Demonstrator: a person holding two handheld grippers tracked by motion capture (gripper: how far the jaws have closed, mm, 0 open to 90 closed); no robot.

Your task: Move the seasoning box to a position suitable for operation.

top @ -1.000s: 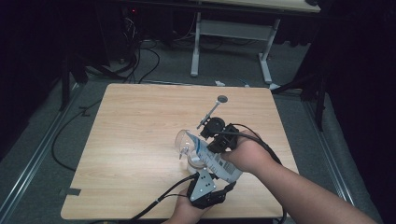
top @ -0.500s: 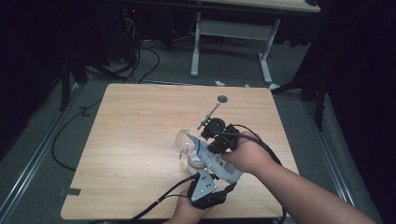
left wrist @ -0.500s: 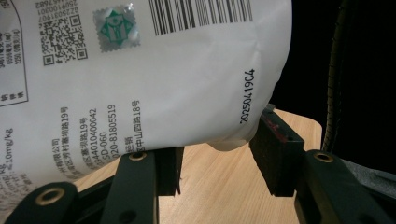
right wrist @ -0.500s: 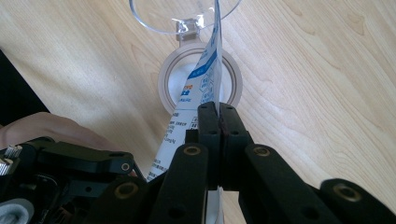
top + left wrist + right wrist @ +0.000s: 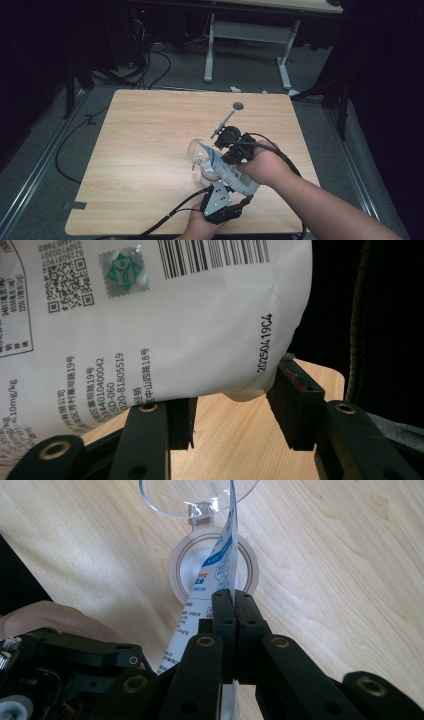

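A white printed pouch [image 5: 231, 174] hangs tilted over a small round jar [image 5: 205, 173] on the wooden table [image 5: 150, 130]. My right gripper [image 5: 223, 154] is shut on the pouch's edge [image 5: 220, 575], directly above the jar's beige rim [image 5: 176, 582]. The jar's clear lid [image 5: 165, 500] is flipped open on the far side. My left gripper [image 5: 221, 186] sits at the table's near edge, under the pouch's lower end [image 5: 150, 315]. Its jaws stand apart [image 5: 235, 420] with only bare wood between them.
A person's right forearm [image 5: 320, 200] crosses the near right corner of the table. Cables trail off the near edge. On the floor beyond the table stand a white desk frame [image 5: 245, 45] and loose cables [image 5: 150, 65].
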